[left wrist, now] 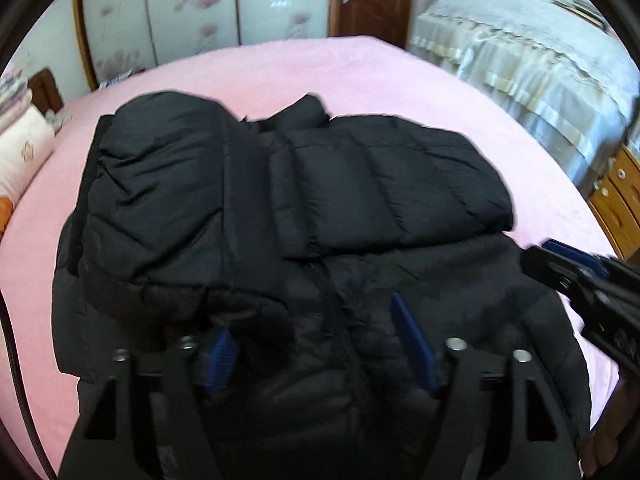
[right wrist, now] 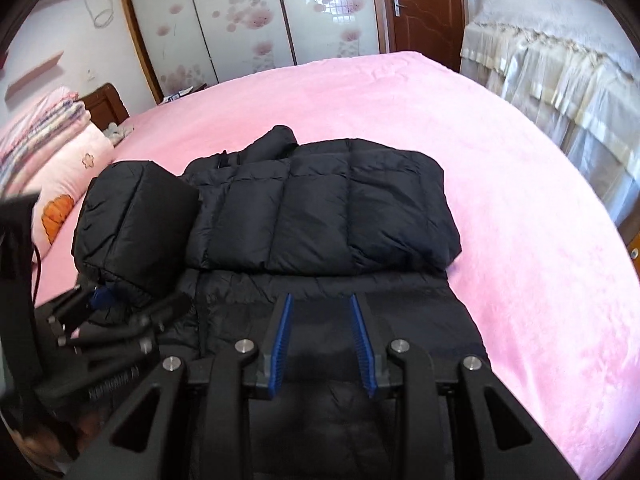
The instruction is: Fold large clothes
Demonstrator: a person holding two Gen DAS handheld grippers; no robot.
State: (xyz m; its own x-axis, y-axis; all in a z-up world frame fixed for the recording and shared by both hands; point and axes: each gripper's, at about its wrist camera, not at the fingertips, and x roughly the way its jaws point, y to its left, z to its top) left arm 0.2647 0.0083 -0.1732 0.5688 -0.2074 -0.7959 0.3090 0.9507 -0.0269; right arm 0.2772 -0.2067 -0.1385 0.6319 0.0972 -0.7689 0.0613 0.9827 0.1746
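Observation:
A black puffer jacket lies partly folded on the pink bed, its hood at the left and a quilted sleeve folded across its middle. It also shows in the right wrist view. My left gripper is open low over the jacket's near part, blue pads wide apart, with fabric between them. It shows at the left of the right wrist view. My right gripper is open just above the jacket's near edge, holding nothing. It shows at the right of the left wrist view.
Pillows and a folded quilt lie at the bed's left end. A wardrobe with floral sliding doors and a brown door stand behind. A cloth-covered piece of furniture and wooden drawers stand at the right.

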